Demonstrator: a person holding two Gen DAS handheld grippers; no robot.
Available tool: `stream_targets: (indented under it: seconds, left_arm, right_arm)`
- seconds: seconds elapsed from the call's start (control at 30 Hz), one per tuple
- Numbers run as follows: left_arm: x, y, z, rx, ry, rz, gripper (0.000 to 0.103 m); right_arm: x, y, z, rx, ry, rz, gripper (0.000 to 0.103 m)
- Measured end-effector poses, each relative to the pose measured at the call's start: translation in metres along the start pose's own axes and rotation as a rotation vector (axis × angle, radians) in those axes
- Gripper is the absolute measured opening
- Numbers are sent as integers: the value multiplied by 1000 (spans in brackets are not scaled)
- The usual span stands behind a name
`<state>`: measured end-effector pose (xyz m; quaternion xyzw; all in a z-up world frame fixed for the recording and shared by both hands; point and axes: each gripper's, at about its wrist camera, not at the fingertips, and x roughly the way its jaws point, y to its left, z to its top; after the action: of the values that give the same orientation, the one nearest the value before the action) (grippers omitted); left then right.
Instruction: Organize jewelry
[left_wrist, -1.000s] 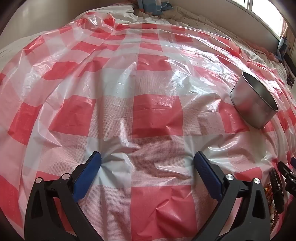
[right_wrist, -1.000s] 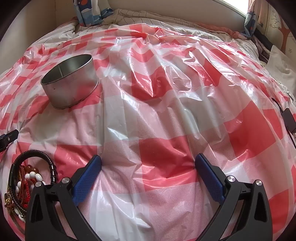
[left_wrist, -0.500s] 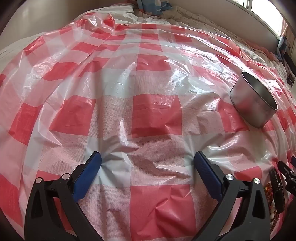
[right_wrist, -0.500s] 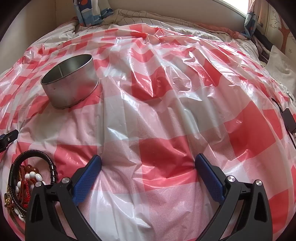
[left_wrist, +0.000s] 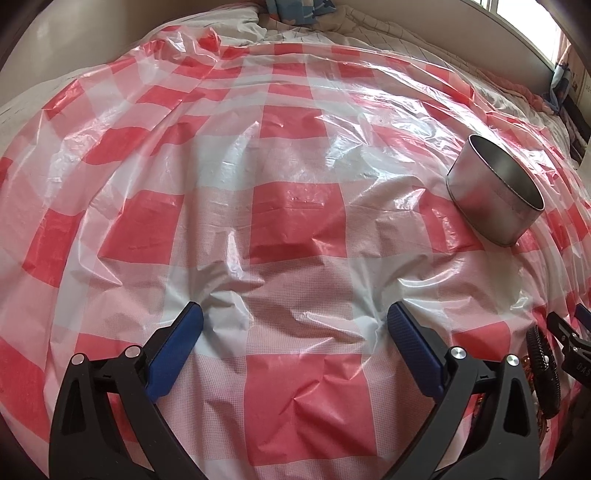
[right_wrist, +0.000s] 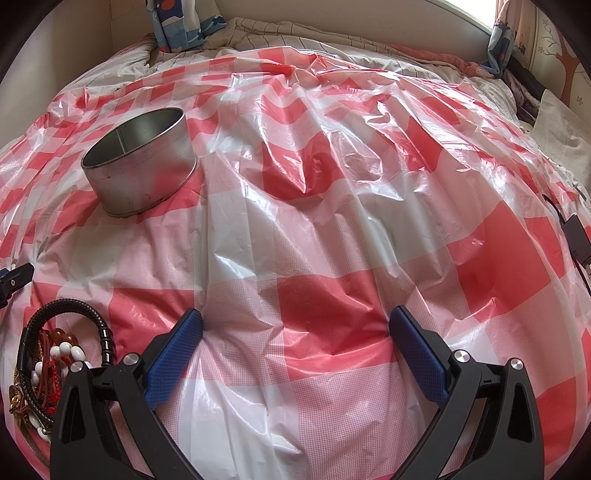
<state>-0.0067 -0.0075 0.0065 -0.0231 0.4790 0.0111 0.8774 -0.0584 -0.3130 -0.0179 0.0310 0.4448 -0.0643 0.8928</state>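
A tangled heap of jewelry (right_wrist: 48, 365) is seen at the lower left of the right wrist view, lying on the red-and-white checked plastic sheet (right_wrist: 332, 229). In the heap a black segmented cord bracelet (right_wrist: 94, 317) is looped over a string of white beads (right_wrist: 68, 350), red cords and a small gold-coloured piece. In the left wrist view the same heap is glimpsed at the lower right edge, mostly hidden behind that gripper's right finger; only the black bracelet (left_wrist: 543, 373) is made out clearly.

A round metal tin (right_wrist: 142, 170) is stood upright on the sheet, open at the top and with nothing seen inside, well apart from the heap and farther from the camera. It is also shown at the right of the left wrist view (left_wrist: 491, 195).

The right gripper (right_wrist: 295, 328) is held wide apart with nothing between its blue pads (right_wrist: 173, 354), its fingertips pressed into the wrinkled sheet. The left gripper (left_wrist: 295, 321) is likewise spread wide and holds nothing, its tips resting on the sheet.

The sheet is spread over a bed, with striped bedding (right_wrist: 280, 29) at the far edge.
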Motion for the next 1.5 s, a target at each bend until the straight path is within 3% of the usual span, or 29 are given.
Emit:
stream_targets:
  seconds: [0.43,1.5]
  left_arm:
    - [-10,-14,5,40,-40,-53,96]
    - [-2,-22,1,77,-14,-36,96]
  right_arm:
    - [0,0,0,0,0,0,97]
    - [0,0,0,0,0,-1,97]
